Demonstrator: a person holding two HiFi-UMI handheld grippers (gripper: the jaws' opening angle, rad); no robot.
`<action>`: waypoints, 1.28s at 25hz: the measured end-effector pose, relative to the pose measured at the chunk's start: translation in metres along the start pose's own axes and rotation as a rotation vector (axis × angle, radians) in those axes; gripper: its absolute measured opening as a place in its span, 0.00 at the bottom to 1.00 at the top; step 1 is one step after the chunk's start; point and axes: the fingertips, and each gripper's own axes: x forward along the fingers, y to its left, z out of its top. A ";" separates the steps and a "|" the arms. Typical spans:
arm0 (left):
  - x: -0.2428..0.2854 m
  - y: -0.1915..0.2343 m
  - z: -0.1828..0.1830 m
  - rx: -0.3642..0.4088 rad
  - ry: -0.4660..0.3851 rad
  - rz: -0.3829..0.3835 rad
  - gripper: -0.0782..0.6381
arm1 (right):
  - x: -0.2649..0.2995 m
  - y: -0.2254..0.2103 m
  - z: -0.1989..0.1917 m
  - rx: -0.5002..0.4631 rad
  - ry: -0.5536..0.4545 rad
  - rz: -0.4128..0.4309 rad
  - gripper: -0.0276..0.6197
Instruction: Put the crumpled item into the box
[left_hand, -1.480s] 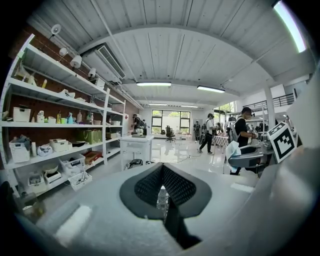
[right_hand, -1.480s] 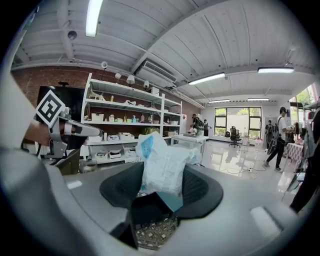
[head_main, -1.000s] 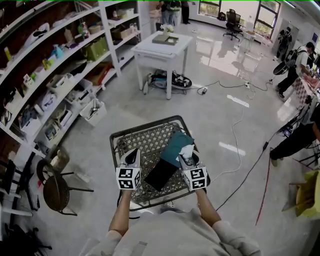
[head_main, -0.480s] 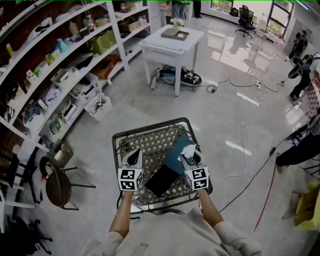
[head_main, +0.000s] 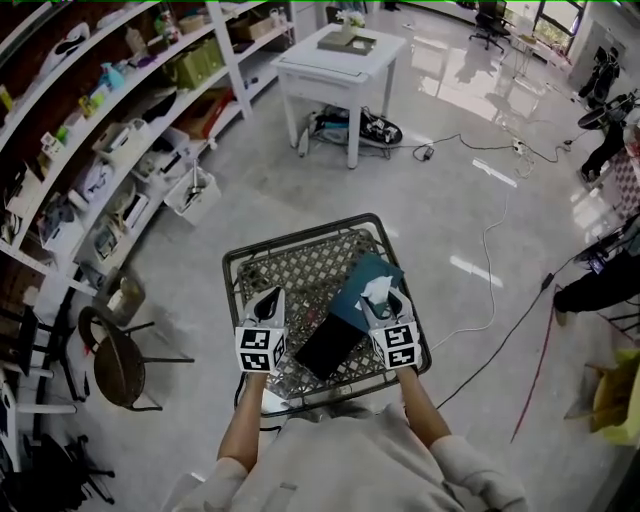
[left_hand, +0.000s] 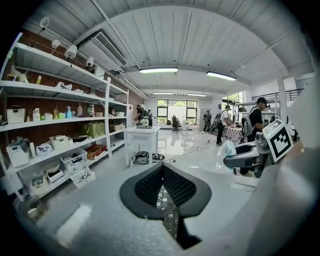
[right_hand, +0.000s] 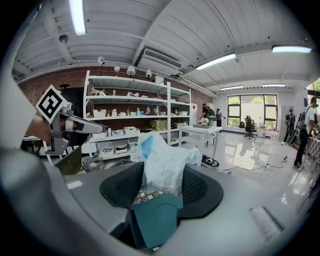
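My right gripper (head_main: 383, 308) is clamped on the wad (right_hand: 162, 165), jaws held fairly wide because the crumpled white wrapper is bulky; it sticks up between the pads. I hold it low over the teal box (head_main: 360, 285), which lies on the mesh table (head_main: 300, 272), so that letting go should drop it inside. I judge the drop not yet made. A black panel (head_main: 330, 345) lies against the box, between my two grippers. My left gripper (left_hand: 161, 172) is pinched nearly closed with nothing in it, parked at the table's left side, out of the way. Compared with a second ago, both grippers and the wad sit much as they did over the table; mostly my head has moved, so the white table beyond now shows higher up.
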 end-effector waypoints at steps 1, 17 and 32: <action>0.000 0.002 -0.002 -0.002 0.003 -0.005 0.12 | 0.000 0.002 -0.002 0.001 0.005 -0.004 0.37; -0.016 0.008 -0.059 -0.039 0.064 -0.105 0.11 | -0.011 0.051 -0.058 0.033 0.120 -0.051 0.37; -0.033 -0.003 -0.114 -0.076 0.148 -0.109 0.12 | -0.018 0.097 -0.128 0.087 0.242 0.015 0.37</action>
